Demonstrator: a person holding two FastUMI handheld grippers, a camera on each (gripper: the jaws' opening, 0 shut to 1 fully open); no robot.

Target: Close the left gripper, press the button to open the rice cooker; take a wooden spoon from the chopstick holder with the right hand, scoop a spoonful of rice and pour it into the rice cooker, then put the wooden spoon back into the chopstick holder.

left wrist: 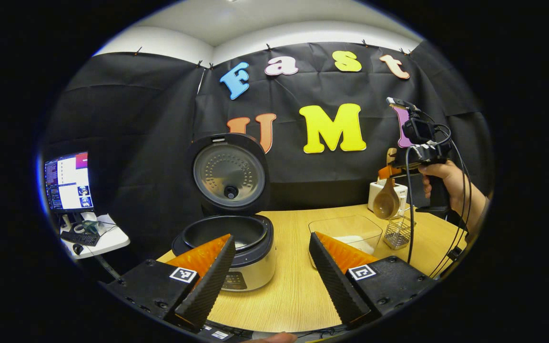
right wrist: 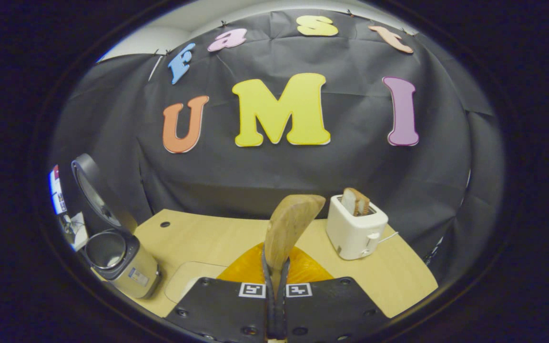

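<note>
The rice cooker (left wrist: 236, 259) stands open on the wooden table (left wrist: 289, 295), its lid (left wrist: 229, 174) upright and the dark pot bare. My left gripper (left wrist: 270, 278) is open in front of it, one finger before the cooker, the other before a clear container (left wrist: 346, 231) with white rice. To the right, a hand (left wrist: 448, 183) holds my right gripper (left wrist: 389, 172) above the wire chopstick holder (left wrist: 397, 232), with the wooden spoon (left wrist: 386, 201) hanging bowl-down. In the right gripper view my right gripper (right wrist: 276, 272) is shut on the wooden spoon (right wrist: 289, 226); the rice cooker (right wrist: 115, 255) lies far left.
A white toaster (right wrist: 355, 231) with a slice of bread stands at the back right of the table (right wrist: 217, 238); the same toaster (left wrist: 377, 193) sits behind the spoon. A monitor (left wrist: 67, 181) and a small white side table (left wrist: 103, 240) are off to the left. Cables (left wrist: 410, 219) hang from the right gripper.
</note>
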